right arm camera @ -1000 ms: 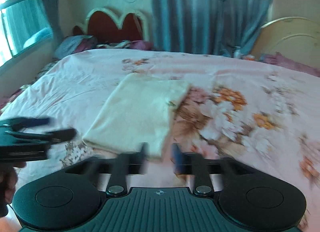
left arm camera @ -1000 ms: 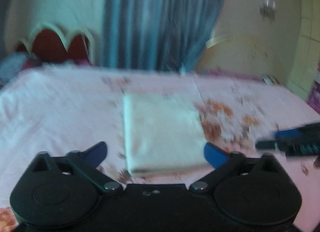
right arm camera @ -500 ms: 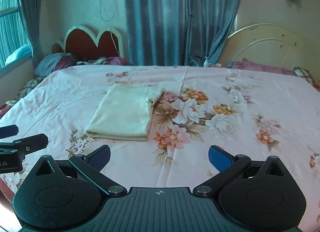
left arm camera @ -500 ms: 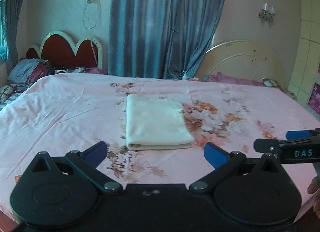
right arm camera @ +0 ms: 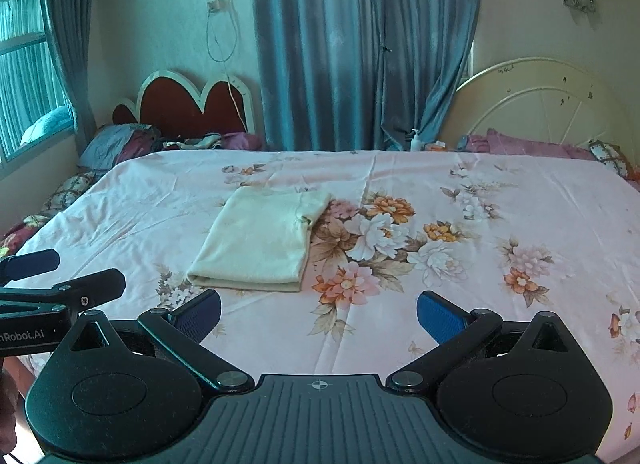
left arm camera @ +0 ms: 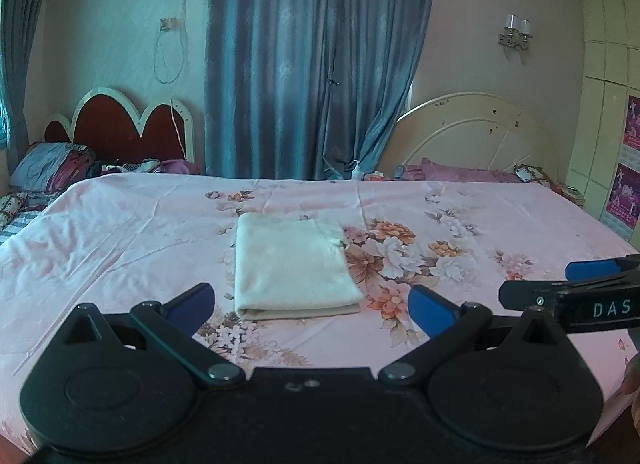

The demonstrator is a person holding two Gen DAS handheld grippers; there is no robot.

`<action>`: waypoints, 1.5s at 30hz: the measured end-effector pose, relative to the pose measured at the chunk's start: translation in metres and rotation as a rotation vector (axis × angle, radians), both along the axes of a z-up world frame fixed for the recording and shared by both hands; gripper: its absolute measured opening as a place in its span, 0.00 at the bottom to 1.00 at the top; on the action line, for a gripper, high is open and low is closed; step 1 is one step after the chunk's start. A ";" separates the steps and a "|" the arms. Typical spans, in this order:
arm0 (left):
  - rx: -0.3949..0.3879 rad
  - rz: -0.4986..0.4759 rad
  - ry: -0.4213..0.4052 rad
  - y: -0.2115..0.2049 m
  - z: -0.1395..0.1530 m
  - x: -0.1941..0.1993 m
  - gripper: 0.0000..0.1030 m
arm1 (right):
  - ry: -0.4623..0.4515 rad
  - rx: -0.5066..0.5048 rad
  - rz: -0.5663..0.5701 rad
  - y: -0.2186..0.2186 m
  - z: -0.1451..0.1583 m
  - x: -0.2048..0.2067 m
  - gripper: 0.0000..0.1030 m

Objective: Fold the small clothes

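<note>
Here the folded cream garment [left arm camera: 294,264] lies flat on the floral bedsheet [left arm camera: 120,232], just ahead of the left gripper [left arm camera: 310,300] and ahead-left of the right gripper [right arm camera: 318,314]. Both stand wide apart, empty; a second ago the right one's fingers were nearly together at the cloth's edge.

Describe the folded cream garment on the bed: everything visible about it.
The cream garment is a pale, soft-looking cloth folded into a neat, flat rectangle of several layers, its thick folded edge facing the cameras. It lies on the pink floral bedsheet, partly over the flower print. From the right wrist view a small notch or opening shows at its far right corner. Only the sheet touches it; the left gripper and right gripper both stand open, apart from it.
</note>
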State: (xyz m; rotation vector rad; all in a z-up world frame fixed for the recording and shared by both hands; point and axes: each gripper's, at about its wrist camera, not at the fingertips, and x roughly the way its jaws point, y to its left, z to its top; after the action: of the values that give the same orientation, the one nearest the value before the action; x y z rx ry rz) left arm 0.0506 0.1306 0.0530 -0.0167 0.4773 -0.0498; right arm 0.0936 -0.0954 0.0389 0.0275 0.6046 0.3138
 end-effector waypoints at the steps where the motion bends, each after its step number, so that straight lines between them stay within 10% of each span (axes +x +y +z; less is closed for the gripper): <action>1: 0.003 -0.003 -0.004 -0.002 0.001 0.000 1.00 | -0.001 0.005 0.000 -0.001 0.001 0.000 1.00; 45: 0.020 0.000 -0.024 -0.002 0.004 0.003 1.00 | -0.024 0.014 0.005 -0.005 0.010 0.005 1.00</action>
State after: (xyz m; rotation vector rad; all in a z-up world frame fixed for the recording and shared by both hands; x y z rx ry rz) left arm 0.0534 0.1282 0.0575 0.0037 0.4539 -0.0453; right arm 0.0989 -0.1003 0.0487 0.0355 0.5790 0.3228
